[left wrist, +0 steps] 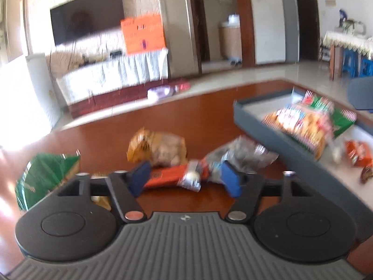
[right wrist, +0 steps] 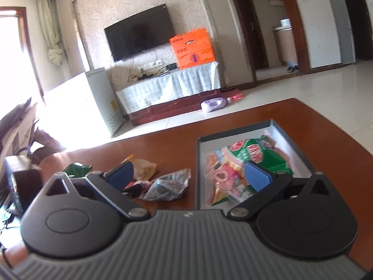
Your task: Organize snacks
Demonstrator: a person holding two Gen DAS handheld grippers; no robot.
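My left gripper, jaws half apart, straddles the orange snack bar lying crosswise between them; my right gripper gapes empty.

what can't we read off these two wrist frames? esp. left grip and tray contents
- Left wrist: motion blur; whether the left gripper pads press the orange-red snack bar between them is unclear.
- Left wrist: print on the packets in the grey tray is smeared.
- Right wrist: the right gripper, open, has one finger covering part of the pink packet.
- Right wrist: the green packet is mostly behind the other finger.
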